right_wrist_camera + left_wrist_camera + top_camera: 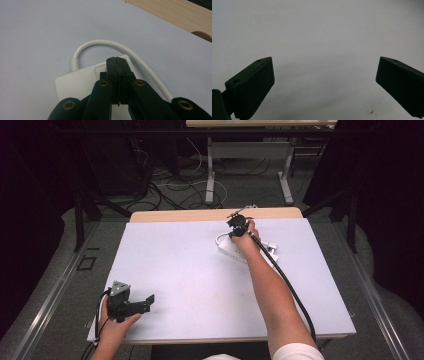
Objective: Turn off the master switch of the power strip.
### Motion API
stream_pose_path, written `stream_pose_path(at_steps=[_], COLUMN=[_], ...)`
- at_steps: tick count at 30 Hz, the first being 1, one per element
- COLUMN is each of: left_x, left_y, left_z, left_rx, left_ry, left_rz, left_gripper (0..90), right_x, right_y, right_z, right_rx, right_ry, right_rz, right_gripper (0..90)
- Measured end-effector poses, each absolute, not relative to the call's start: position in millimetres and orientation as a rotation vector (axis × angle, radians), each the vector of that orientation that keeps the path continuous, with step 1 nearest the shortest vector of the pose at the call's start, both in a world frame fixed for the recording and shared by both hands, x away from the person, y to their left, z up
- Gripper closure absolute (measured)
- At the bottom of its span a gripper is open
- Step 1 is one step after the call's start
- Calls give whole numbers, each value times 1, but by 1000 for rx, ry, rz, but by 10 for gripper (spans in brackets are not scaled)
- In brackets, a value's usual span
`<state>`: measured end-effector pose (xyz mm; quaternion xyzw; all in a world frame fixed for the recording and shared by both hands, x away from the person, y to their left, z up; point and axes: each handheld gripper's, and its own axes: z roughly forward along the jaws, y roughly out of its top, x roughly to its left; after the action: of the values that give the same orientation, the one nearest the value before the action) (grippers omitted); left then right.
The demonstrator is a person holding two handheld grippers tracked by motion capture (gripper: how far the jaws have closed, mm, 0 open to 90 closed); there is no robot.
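Over the power strip (75,82), right gripper (117,60) jaws closed.

Dim, soft overhead light, dark vignetted surroundings, slightly blurred close-ups.

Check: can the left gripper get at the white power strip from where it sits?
Probably not without a long move. The left gripper rests open at the table's near left corner; the power strip lies far across, under the shut right gripper.

L hand-held gripper (324,82): jaws wide apart, low | R hand-held gripper (116,62): jaws together, arm outstretched
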<state>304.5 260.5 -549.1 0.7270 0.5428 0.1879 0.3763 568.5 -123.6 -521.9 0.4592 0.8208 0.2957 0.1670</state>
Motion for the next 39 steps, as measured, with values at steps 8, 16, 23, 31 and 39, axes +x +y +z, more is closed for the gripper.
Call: stream_pose_path(at_steps=[8, 16, 23, 31, 39], left_x=[304, 305, 305, 305, 306], left_y=[261, 259, 259, 260, 260], left_z=[-549, -550, -550, -551, -551], left_rx=[1861, 1852, 1858, 1858, 1863], left_ry=[1389, 1385, 1387, 1392, 1394], left_rz=[484, 488, 483, 477, 478], left_gripper=[20, 20, 20, 20, 20], right_x=[569, 569, 569, 571, 574], right_y=[-125, -122, -123, -124, -132], right_z=[-524, -525, -522, -525, -521], right_rx=[1289, 1276, 1302, 1289, 1365], right_ry=[2325, 2336, 2371, 2353, 2355], right_rz=[843, 798, 773, 813, 874], right_gripper=[900, 900, 900, 900, 834])
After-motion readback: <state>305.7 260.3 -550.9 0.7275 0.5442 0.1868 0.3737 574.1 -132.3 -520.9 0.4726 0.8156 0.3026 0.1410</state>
